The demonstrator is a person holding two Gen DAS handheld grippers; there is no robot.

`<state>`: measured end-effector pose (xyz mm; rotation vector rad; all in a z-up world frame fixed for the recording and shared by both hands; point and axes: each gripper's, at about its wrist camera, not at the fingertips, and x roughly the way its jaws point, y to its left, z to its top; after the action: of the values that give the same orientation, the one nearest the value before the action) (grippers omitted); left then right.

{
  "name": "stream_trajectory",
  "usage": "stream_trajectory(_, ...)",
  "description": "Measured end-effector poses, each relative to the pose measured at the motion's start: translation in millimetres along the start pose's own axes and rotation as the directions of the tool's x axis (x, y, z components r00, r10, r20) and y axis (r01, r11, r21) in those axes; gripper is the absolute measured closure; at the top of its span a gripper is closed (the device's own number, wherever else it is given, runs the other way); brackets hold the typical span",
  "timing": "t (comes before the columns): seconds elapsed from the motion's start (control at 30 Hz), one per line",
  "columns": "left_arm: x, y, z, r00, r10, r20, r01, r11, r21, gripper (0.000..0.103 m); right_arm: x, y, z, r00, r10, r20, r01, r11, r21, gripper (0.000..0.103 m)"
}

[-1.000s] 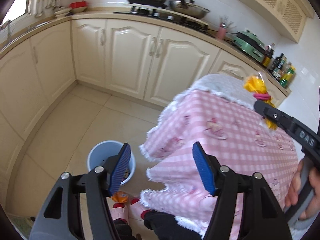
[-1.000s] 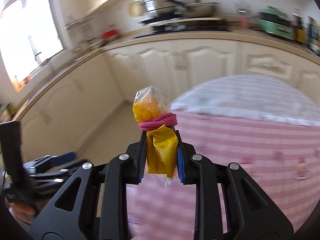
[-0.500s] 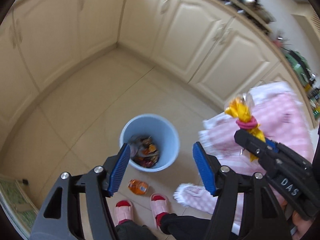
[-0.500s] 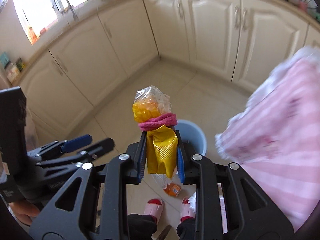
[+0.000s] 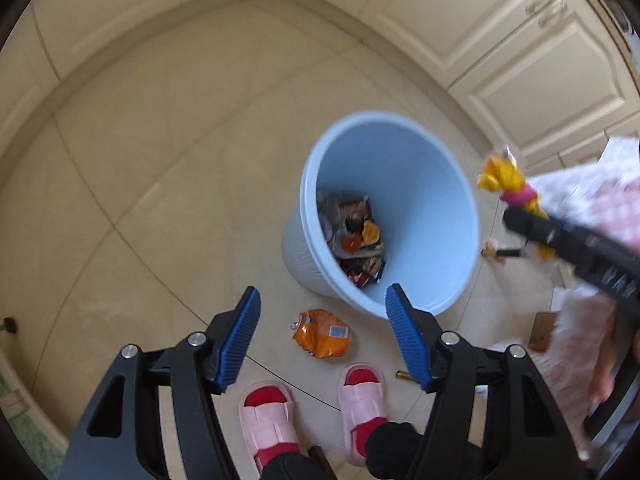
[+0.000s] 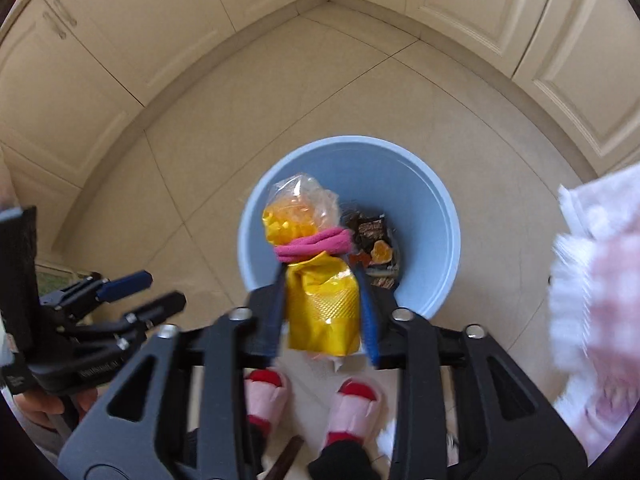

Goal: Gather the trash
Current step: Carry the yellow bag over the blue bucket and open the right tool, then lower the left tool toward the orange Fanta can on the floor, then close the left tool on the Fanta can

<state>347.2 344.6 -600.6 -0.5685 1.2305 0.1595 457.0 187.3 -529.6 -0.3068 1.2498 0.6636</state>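
Dropping the bag [image 6: 320, 280] into the bin [image 6: 436, 208]: centre it over the opening before letting go, since the right gripper [image 6: 323, 312] sits over the near rim. Bag is clamped between the right fingers, knotted top over the bin mouth. Left gripper [image 5: 322, 340] spread wide, empty, hovering over an orange packet [image 5: 322, 333] on the floor beside the bin.
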Motion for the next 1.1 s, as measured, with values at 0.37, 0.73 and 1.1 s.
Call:
stream_trajectory(0.37,82.3,7.4,-60.5,0.985,-0.141,-0.097,0.143,0.990,0.014,0.039,-10.8,-50.2,-67.6,0.992,-0.062,0.107,0.056,0.997,0.057,0.056)
stream_trajectory(0.73,174.8,0.6,-92.2,0.952,-0.139,-0.273,0.179,0.976,0.125,0.039,61.0,-85.6,-170.6,0.993,-0.115,0.007,0.113,0.988,0.103,0.056)
stream_trajectory(1.1,256.9,13.6,-111.6,0.944,-0.088,-0.319,0.125,0.987,0.098,0.040,143.7,-96.8,-206.2,0.991,-0.013,-0.134,0.035,0.986,0.160,0.054)
